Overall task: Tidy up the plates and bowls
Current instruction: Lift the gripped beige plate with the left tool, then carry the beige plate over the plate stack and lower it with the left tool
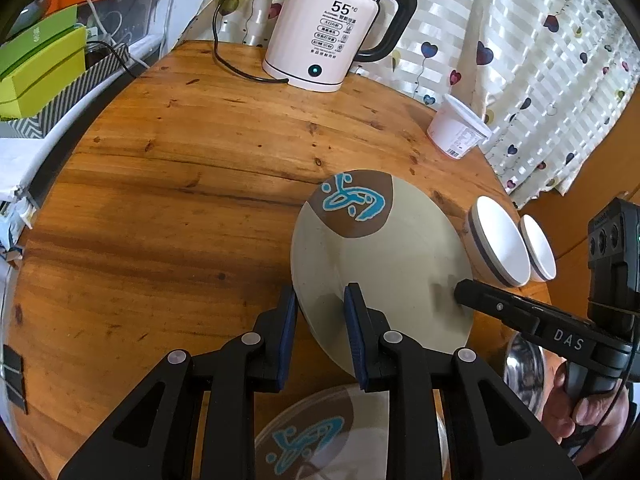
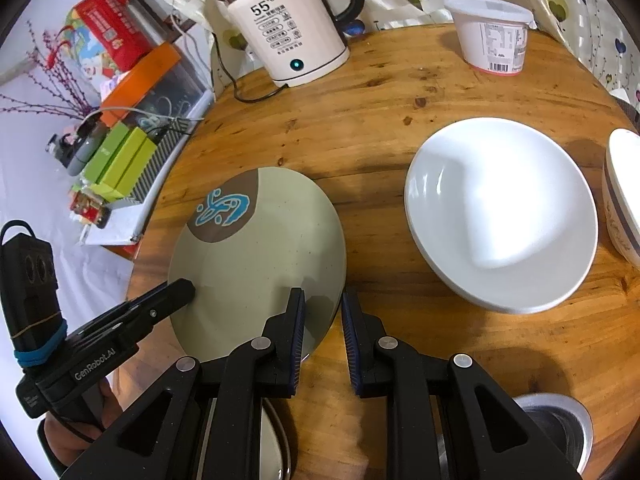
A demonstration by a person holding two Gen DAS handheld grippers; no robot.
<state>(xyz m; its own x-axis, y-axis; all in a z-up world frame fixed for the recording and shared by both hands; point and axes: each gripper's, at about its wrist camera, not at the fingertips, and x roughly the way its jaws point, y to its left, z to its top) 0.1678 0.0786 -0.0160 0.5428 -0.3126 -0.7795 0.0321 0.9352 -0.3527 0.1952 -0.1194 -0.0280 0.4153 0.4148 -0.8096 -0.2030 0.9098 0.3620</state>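
Observation:
A grey-green plate [image 1: 380, 264] with a brown patch and blue mark is tilted above the wooden table [image 1: 180, 200], over a second matching plate [image 1: 316, 436] lying low at the front. My left gripper [image 1: 320, 300] straddles the plate's left rim, its jaws not closed tight. My right gripper [image 2: 322, 300] straddles the same plate [image 2: 260, 256] at its right rim, jaws slightly apart. A white bowl [image 2: 500, 212] sits to the right, with a striped bowl [image 2: 624, 200] beyond it.
A white kettle [image 1: 324, 32] with a cord stands at the back. A white plastic tub [image 1: 458, 128] lies near the curtain. A steel bowl [image 2: 556, 428] sits at the front right. Green boxes [image 1: 40, 72] and clutter lie left of the table.

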